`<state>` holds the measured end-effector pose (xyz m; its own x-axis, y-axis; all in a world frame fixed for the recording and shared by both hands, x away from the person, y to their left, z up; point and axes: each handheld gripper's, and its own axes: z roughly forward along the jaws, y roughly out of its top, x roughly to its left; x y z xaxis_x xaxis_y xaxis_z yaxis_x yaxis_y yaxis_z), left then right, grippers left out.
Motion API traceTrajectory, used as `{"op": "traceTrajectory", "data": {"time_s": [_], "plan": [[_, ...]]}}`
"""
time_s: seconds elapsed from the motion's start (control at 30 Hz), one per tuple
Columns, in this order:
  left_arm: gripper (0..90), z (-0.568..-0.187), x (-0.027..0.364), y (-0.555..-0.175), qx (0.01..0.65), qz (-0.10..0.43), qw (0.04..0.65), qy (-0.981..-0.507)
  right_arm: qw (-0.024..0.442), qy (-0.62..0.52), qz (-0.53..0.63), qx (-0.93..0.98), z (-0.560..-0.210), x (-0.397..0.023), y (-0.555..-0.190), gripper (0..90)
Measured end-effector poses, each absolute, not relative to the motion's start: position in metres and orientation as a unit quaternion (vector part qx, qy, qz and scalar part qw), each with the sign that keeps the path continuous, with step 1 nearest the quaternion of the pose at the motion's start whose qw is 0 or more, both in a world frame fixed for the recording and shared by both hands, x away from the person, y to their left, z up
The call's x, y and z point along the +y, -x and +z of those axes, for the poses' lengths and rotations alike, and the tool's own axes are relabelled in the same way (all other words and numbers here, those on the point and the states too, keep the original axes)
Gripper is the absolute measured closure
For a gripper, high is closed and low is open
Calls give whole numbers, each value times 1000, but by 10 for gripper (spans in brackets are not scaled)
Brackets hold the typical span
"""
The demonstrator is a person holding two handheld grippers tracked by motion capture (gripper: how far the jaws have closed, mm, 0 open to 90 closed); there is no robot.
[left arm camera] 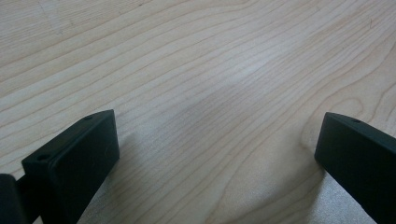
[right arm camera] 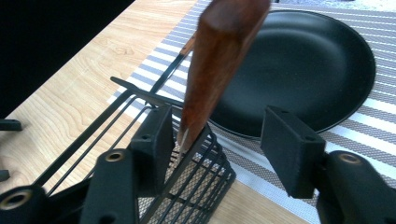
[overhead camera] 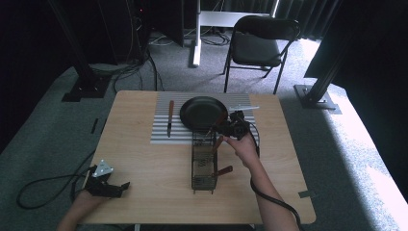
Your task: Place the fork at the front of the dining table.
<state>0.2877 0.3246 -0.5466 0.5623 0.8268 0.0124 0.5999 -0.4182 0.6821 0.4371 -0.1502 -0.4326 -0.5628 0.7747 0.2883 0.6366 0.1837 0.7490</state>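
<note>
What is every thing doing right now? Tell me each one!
Left gripper: open, over bare table.
Right gripper: open, a wooden handle between its fingers.
Black plate: on striped mat.
Knife: flat on mat.
Wire basket: holds utensils.

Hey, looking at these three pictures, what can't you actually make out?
- Working end of the wooden-handled utensil: right gripper view, sunk in the mesh basket; its top is cut off by the frame edge.
- What else lies in the basket: high view, too small and dark.
- Right tool: high view, too small to tell whether it touches the handle.
- Left tool: left gripper view, body cut off by the bottom edge.
</note>
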Motion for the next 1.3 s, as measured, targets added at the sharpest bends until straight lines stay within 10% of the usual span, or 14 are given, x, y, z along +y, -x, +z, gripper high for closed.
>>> {"op": "traceTrajectory", "data": {"time_s": [0.27,1.3], "plan": [[0,-547,325,-288,433,176,321,-823,75,-438,440,780,-434,-142,-434,718],[0,-547,325,-288,433,177,321,-823,63,-422,463,777,-413,-146,-431,804]]}}
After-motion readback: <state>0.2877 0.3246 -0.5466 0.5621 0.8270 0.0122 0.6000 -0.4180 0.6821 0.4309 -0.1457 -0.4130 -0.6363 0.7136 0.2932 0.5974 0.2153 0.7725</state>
